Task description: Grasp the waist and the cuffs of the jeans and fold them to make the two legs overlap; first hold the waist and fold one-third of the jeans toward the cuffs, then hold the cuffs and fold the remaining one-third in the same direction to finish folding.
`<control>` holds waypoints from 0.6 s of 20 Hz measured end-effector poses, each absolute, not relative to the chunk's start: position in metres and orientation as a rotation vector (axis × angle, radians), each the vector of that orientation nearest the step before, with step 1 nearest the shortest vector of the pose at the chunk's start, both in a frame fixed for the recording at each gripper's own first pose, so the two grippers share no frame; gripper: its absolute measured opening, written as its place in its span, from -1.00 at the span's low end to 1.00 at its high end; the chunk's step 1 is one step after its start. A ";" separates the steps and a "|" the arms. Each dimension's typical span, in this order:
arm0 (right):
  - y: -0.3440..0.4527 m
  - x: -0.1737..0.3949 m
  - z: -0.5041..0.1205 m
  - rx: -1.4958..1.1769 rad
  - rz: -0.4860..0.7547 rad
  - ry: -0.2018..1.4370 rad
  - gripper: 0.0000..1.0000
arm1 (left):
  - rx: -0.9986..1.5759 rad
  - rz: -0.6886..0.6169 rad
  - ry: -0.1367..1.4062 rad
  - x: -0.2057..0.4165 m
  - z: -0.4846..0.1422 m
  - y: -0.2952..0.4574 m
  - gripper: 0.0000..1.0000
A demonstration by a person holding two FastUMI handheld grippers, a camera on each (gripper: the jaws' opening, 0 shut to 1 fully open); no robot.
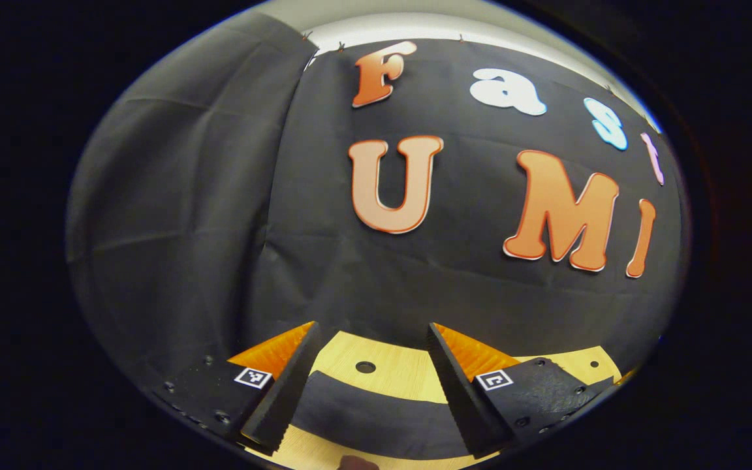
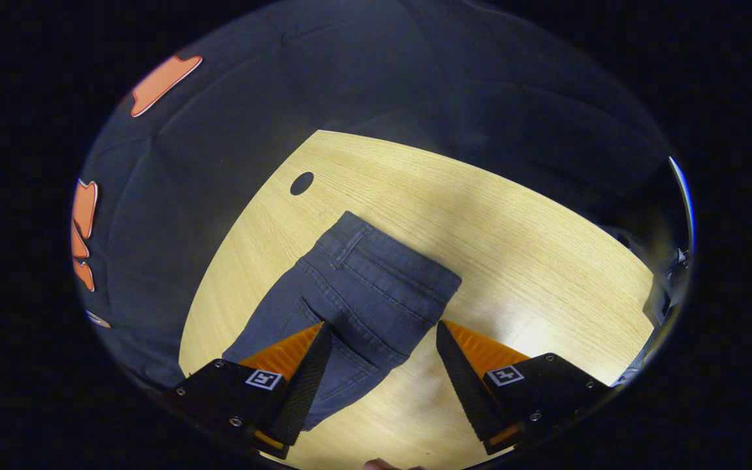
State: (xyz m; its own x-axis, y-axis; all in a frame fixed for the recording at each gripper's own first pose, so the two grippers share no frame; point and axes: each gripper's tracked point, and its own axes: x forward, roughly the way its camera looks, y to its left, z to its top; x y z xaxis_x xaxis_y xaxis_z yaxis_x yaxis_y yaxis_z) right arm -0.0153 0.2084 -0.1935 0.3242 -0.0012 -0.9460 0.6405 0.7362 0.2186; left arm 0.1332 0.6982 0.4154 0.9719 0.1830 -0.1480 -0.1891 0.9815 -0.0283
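Jeans (image 2: 356, 294) lying on one wooden table (image 2: 513, 222), two grippers hovering with nothing held.

One pair of dark jeans is lying flat, waist pointing toward the far edge near one round hole (image 2: 301, 183). The right gripper (image 2: 382, 365) is hanging above the jeans, its two fingers standing wide apart, one finger (image 2: 307, 372) overlapping the denim in the right gripper view. The left gripper (image 1: 373, 385) is facing the wall, fingers likewise spread, with a dark strip (image 1: 376, 411) lying across the table between them.

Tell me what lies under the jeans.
The jeans lie flat on the light wooden table, waist end farthest from the camera. Bare wood surrounds them; whatever sits beneath the denim is covered.
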 end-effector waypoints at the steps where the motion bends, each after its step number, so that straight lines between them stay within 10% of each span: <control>1: 0.205 -0.017 -0.201 0.623 -0.486 1.189 0.96 | -0.043 0.186 0.136 0.122 0.422 0.693 0.94; 12: 0.206 -0.019 -0.217 0.607 -0.494 1.201 0.63 | -0.058 0.148 0.204 0.085 0.396 0.639 0.94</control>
State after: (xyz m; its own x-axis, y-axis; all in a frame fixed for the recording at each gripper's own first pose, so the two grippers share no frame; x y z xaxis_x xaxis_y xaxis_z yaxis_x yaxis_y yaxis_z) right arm -0.0189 0.2063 -0.2175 0.2920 -0.0356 -0.9558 0.6474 0.7429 0.1701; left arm 0.0851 0.6392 0.3963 0.9683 0.1402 -0.2065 -0.1521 0.9875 -0.0425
